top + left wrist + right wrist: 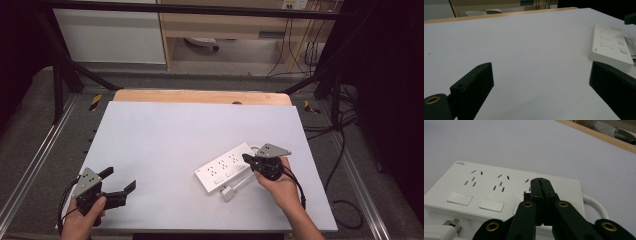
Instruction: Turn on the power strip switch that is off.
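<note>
Right gripper (540,180): jaws pressed together, nothing between, tips over the strip (486,192) at its cable end, above the third switch; contact cannot be told. Plug (439,230) lies at 7 o'clock of the tips. Right hand (280,187) reaches in from 5 o'clock. Left gripper (541,82): jaws spread wide over bare table (524,50); strip at 2 o'clock, well apart. Left hand (85,217) at the near-left corner.

A small mark on the power strip (499,190) is unreadable.
</note>
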Available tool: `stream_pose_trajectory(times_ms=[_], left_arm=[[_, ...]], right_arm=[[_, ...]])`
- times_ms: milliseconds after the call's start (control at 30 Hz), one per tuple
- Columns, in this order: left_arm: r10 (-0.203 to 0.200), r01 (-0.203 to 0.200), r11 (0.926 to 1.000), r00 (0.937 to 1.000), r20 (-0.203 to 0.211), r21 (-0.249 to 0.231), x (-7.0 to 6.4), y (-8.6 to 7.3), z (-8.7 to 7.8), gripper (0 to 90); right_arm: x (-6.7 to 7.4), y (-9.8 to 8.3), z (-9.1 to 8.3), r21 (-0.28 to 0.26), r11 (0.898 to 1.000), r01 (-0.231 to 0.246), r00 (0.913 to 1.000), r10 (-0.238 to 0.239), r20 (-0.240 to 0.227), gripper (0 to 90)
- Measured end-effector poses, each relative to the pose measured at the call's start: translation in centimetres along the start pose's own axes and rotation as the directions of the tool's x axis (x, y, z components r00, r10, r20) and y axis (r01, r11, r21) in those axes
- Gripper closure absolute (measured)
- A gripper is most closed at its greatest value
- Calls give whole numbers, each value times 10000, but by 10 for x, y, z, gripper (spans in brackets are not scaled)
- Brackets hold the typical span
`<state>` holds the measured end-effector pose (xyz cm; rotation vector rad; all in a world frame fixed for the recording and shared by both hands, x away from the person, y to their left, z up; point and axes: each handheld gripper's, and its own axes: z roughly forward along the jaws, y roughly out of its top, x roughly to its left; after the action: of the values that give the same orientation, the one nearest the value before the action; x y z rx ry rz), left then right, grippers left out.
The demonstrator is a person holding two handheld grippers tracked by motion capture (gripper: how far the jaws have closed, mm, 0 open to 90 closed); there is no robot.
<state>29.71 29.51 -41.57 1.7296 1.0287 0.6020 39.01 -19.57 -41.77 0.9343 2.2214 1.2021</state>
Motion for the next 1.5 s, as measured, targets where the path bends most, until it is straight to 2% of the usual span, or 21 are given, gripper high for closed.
stream_pose_trajectory(times_ms=[700,1500], left_arm=[[62,-62,10000,10000,38,24,-1,0,0,56],[104,-104,9999,9999,52,62,-1,0,0,56]], right_arm=[[1,-10,13,604,9981,-82,10000,84,-22,900],[2,-14,16,782,9969,-87,9999,91,-50,900]])
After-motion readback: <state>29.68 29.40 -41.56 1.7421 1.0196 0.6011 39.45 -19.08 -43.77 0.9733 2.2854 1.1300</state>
